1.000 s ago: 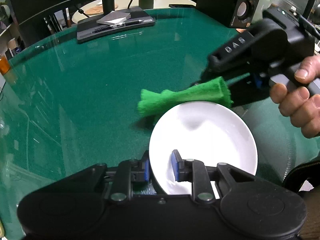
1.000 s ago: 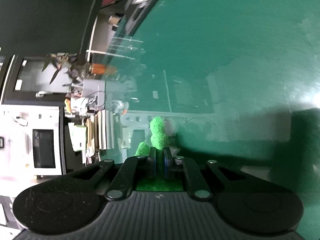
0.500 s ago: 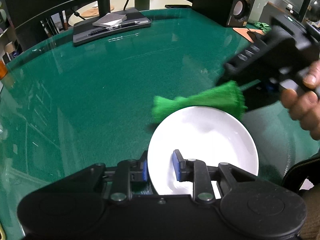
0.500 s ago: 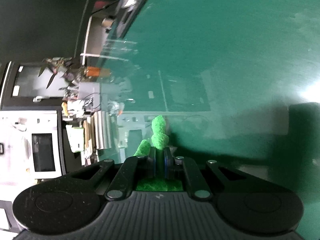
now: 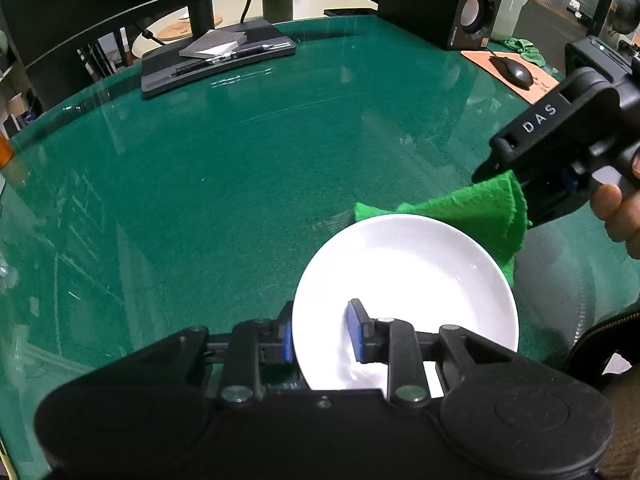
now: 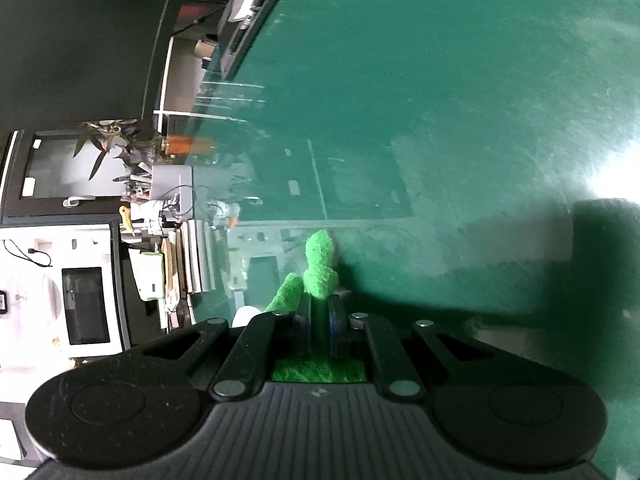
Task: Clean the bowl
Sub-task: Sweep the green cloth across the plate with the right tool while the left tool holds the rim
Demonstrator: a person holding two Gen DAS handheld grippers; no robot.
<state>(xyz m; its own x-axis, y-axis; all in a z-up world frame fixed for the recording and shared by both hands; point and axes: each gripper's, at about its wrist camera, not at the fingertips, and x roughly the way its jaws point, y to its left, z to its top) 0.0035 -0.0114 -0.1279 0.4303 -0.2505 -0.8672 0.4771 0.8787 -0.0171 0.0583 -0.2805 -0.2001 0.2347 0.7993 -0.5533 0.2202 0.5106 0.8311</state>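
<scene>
The white bowl [image 5: 404,300] sits on the green worktop [image 5: 240,168], low and right of centre in the left wrist view, its inside bare and glossy. Its near-left rim passes between the fingers of the left gripper [image 5: 320,334]: one blue-padded finger [image 5: 287,338] stands outside the rim, the other [image 5: 355,332] inside the bowl. These fingers are narrow and are opening at this moment, with the rim between them; a gap shows between the inner pad and the rim, so they are not pressing on it.

Just behind the bowl's far-right rim lies a bright green cloth [image 5: 476,212], folded, one end trailing leftward along the rim onto the worktop. Whether it touches the bowl cannot be told. Its other end is clamped in the right gripper [image 6: 320,312], whose fingers are nearly together with the cloth squeezed between the pads and a tuft sticking out ahead of them. In the left wrist view that gripper's black body, lettered DAS, comes in from the right edge, held by a person's hand [image 5: 616,216].

Farther back on the worktop a dark flat stand [image 5: 216,60] carries a grey pad and a pen. At the far right stand a black speaker [image 5: 468,4] and an orange mouse mat [image 5: 536,84] with a dark mouse [image 5: 514,70].
</scene>
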